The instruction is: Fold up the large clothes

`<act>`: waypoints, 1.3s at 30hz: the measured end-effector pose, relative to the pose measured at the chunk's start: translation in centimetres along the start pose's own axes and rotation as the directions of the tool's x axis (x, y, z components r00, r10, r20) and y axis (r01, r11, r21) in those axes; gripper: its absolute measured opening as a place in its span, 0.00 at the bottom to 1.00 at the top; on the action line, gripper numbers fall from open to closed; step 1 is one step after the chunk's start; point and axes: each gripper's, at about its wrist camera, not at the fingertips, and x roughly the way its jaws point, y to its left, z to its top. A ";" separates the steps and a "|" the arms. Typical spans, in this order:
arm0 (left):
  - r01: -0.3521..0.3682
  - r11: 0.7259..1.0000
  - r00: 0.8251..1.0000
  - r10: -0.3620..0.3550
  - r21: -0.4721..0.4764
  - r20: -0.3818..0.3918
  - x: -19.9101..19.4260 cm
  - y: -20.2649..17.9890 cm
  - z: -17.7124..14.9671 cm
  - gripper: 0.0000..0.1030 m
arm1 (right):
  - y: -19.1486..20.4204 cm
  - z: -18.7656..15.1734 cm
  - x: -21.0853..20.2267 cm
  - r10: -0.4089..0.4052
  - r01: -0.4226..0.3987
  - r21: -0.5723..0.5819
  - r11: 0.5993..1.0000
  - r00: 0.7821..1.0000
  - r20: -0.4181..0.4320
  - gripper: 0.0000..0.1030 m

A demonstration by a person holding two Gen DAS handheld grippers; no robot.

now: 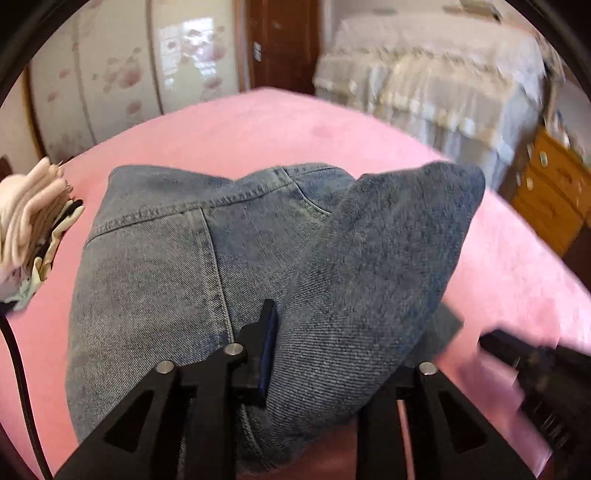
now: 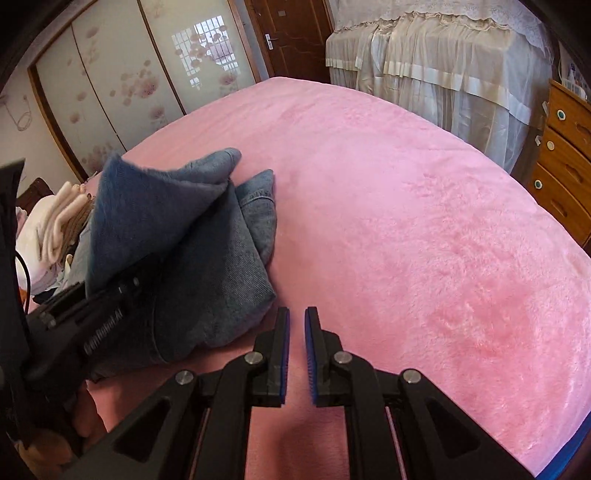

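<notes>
Blue denim jeans [image 1: 159,258] lie partly folded on the pink bed cover [image 1: 258,122]. My left gripper [image 1: 280,332] is shut on a fold of the jeans and holds that flap [image 1: 376,258] raised and tilted over the rest; the right finger is hidden under the cloth. In the right wrist view the jeans [image 2: 207,266] sit at the left with the lifted flap [image 2: 147,206] above them, and the left gripper body [image 2: 85,325] is beside them. My right gripper [image 2: 296,321] is empty, jaws a narrow gap apart, over the pink cover [image 2: 424,240] to the right of the jeans.
A pile of pale folded clothes [image 1: 26,221] lies at the bed's left edge, also in the right wrist view [image 2: 55,225]. A lace-covered bed [image 2: 443,66], a wooden dresser [image 2: 565,158], a door [image 2: 295,33] and floral wardrobe doors [image 2: 122,85] stand beyond.
</notes>
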 end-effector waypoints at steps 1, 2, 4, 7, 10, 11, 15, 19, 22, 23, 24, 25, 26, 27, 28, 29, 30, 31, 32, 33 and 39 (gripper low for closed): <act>0.033 0.999 0.998 -0.033 -0.003 -0.052 0.3 0.2 -0.4 0.49 | 0.0 0.1 -0.3 0.008 -0.008 -0.001 1.000 1.000 0.001 0.08; 0.063 0.998 0.995 -0.064 -0.022 -0.073 0.2 0.5 -1.0 0.54 | 0.0 0.2 -0.7 0.019 -0.019 -0.001 1.000 1.000 0.003 0.08; 0.090 0.995 0.994 -0.092 -0.037 -0.055 -1.4 1.0 -1.6 0.57 | 0.2 0.8 -1.2 0.038 -0.038 -0.011 0.999 0.999 0.007 0.11; 0.132 0.990 0.990 -0.134 -0.057 -0.037 -4.6 1.0 -2.2 0.78 | 0.4 1.4 -2.5 0.062 -0.062 -0.015 0.998 0.998 0.029 0.34; 0.124 0.984 0.992 -0.124 -0.126 0.006 -8.1 2.9 -2.9 0.82 | 0.8 1.9 -3.6 0.110 -0.109 -0.015 0.994 0.993 0.049 0.48; 0.111 0.982 0.994 -0.110 -0.152 0.016 -8.7 3.5 -3.0 0.82 | 1.1 2.1 -3.8 0.133 -0.132 -0.018 0.991 0.990 0.047 0.49; 0.045 0.953 0.999 -0.038 -0.298 0.030 -10.2 8.5 -3.3 0.82 | 2.4 3.0 -2.7 0.200 -0.200 -0.039 0.979 0.980 0.002 0.49; -0.062 0.910 0.998 0.054 -0.410 -0.031 -8.7 14.2 -4.3 0.82 | 3.7 3.9 0.1 0.215 -0.218 -0.057 0.974 0.975 -0.057 0.49; -0.074 0.881 0.996 0.045 -0.468 -0.071 -7.1 16.8 -5.1 0.82 | 4.5 4.4 2.8 0.201 -0.213 -0.089 0.973 0.972 -0.122 0.49; -0.074 0.877 0.996 0.039 -0.474 -0.083 -6.4 17.1 -5.2 0.82 | 4.9 4.3 3.8 0.188 -0.206 -0.114 0.972 0.970 -0.153 0.41; -0.078 0.873 0.994 0.034 -0.481 -0.099 -5.7 17.3 -5.3 0.82 | 5.1 4.2 4.3 0.190 -0.213 -0.131 0.968 0.967 -0.167 0.20; -0.069 0.871 0.995 0.022 -0.486 -0.101 -5.1 17.5 -5.4 0.82 | 5.2 4.1 4.6 0.193 -0.219 -0.143 0.965 0.965 -0.176 0.18; -0.056 0.870 0.995 0.009 -0.490 -0.098 -4.7 17.3 -5.3 0.82 | 5.1 4.1 4.5 0.194 -0.219 -0.141 0.965 0.966 -0.172 0.15; -0.051 0.870 0.996 0.006 -0.490 -0.093 -4.5 17.4 -5.2 0.82 | 4.7 4.2 4.0 0.205 -0.227 -0.137 0.964 0.966 -0.160 0.13; -0.050 0.874 0.996 0.010 -0.483 -0.085 -4.4 17.1 -5.1 0.82 | 4.2 4.2 3.0 0.222 -0.237 -0.128 0.963 0.967 -0.124 0.13; -0.048 0.878 0.997 0.013 -0.476 -0.077 -4.2 17.0 -5.0 0.82 | 3.7 4.1 2.2 0.233 -0.245 -0.116 0.963 0.967 -0.103 0.13; -0.035 0.884 0.998 0.003 -0.466 -0.069 -3.7 16.8 -5.0 0.82 | 3.1 3.8 1.8 0.231 -0.240 -0.097 0.966 0.968 -0.093 0.13; -0.028 0.890 0.997 -0.006 -0.455 -0.072 -3.1 16.3 -5.2 0.82 | 2.6 3.2 2.0 0.214 -0.222 -0.085 0.971 0.972 -0.094 0.13; -0.028 0.896 0.996 -0.010 -0.442 -0.084 -2.3 16.1 -5.4 0.82 | 2.3 2.4 2.8 0.189 -0.199 -0.078 0.977 0.975 -0.115 0.13; -0.025 0.900 0.995 -0.018 -0.436 -0.094 -1.7 15.8 -5.5 0.82 | 1.8 1.4 4.1 0.169 -0.180 -0.067 0.981 0.974 -0.149 0.13; -0.029 0.908 0.996 -0.009 -0.418 -0.089 -2.8 16.2 -4.6 0.81 | 3.3 2.0 2.2 0.122 -0.132 -0.119 0.984 0.988 -0.090 0.20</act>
